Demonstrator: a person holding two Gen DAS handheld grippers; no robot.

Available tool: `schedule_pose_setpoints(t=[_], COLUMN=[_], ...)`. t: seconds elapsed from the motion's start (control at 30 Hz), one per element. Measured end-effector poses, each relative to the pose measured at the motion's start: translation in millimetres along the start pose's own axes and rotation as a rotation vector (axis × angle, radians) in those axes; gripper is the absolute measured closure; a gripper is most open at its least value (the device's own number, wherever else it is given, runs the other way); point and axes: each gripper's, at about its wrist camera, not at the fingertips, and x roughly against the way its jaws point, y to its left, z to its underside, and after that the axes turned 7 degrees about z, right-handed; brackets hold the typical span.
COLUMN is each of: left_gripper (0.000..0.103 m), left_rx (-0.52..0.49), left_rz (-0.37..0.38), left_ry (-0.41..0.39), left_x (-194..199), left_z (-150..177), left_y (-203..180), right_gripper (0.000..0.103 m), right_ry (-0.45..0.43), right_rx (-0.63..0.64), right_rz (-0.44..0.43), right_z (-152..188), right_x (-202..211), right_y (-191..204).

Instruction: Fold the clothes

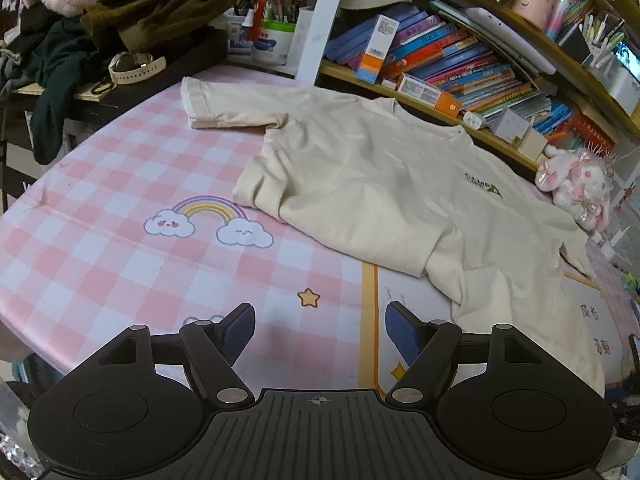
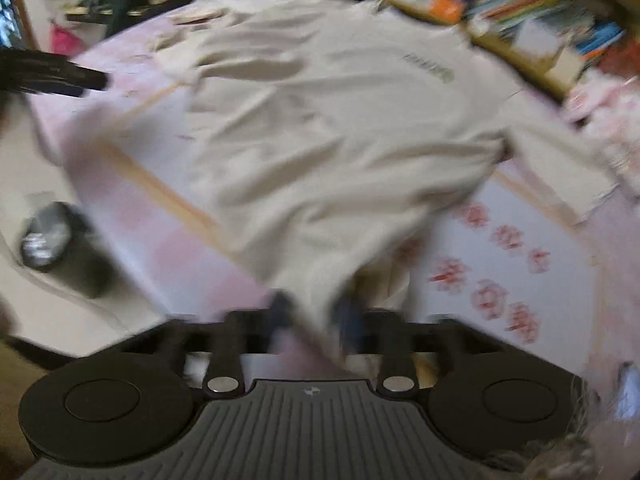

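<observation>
I am looking down on a cream T-shirt lying spread, front up, across a pink-and-white checked table cover, filling the middle and right of the left wrist frame, with one short sleeve stretching toward the upper left and a small dark green logo showing on its chest at right. My left gripper is hovering at the bottom of that frame with its jaws standing wide and nothing between them, its blue pads hanging over the cover just beside a printed yellow star and near the shirt's lower hem, apart from the cloth. A printed rainbow with two clouds is sitting left of centre. In the blurred right wrist frame the same shirt is running from the top centre down to the bottom centre, where my right gripper is pinching a gathered edge of the cloth, its jaws drawn narrow around it. The left gripper is reaching in as a dark shape at the upper left of that view. Behind the table, a shelf of bright books is crossing the upper right of the left wrist frame, a pink plush toy is resting at the right edge, and a heap of dark clothes with a watch is piling up at the upper left.
</observation>
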Motion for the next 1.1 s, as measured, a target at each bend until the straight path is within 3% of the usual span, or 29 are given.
schedule_pose_setpoints(t=[0.07, 0.13, 0.2, 0.27, 0.3, 0.33, 0.4, 0.43, 0.5, 0.53, 0.67, 0.77, 0.9, 1.1], left_gripper=[0.029, 0.029, 0.029, 0.029, 0.029, 0.029, 0.029, 0.029, 0.029, 0.029, 0.029, 0.029, 0.029, 0.029], left_rx=[0.015, 0.035, 0.054, 0.057, 0.057, 0.059, 0.061, 0.059, 0.059, 0.062, 0.02, -0.059, -0.079, -0.088], left_rz=[-0.012, -0.029, -0.046, -0.059, -0.064, -0.065, -0.065, -0.063, -0.062, -0.065, -0.049, -0.022, 0.033, -0.056], left_ry=[-0.021, -0.044, -0.065, -0.084, -0.09, -0.093, -0.093, -0.091, -0.082, -0.075, -0.039, -0.051, -0.034, -0.015], left_x=[3, 7, 10, 14, 16, 16, 17, 16, 13, 10, -12, -30, -56, -68], left_z=[-3, -7, -10, -13, -14, -15, -14, -14, -11, -10, -17, -32, -57, -70], left_y=[3, 7, 10, 10, 9, 9, 7, 6, 5, 5, -5, -17, -19, -13], right_gripper=[0.096, 0.096, 0.097, 0.097, 0.097, 0.097, 0.096, 0.092, 0.079, 0.062, 0.059, 0.059, 0.055, 0.055], right_ry=[0.033, 0.003, -0.085, -0.273, -0.356, -0.415, -0.42, -0.383, -0.274, -0.237, -0.183, -0.159, -0.174, -0.176], right_rx=[-0.077, -0.253, -0.423, -0.695, -0.878, -1.092, -1.362, -1.42, -1.353, -1.305, -1.191, -1.182, -1.181, -1.245], right_rz=[-0.148, -0.423, -0.676, -0.743, -0.694, -0.581, -0.336, -0.226, -0.115, -0.089, -0.103, -0.131, -0.154, -0.122], right_z=[-9, -20, -31, -39, -38, -33, -19, -14, -11, -11, -5, -1, 0, 2], right_x=[4, 14, 23, 28, 27, 21, 9, 3, -3, -4, -7, -12, -10, -15], right_y=[-3, -15, -31, -68, -91, -116, -155, -169, -177, -177, -161, -153, -149, -165])
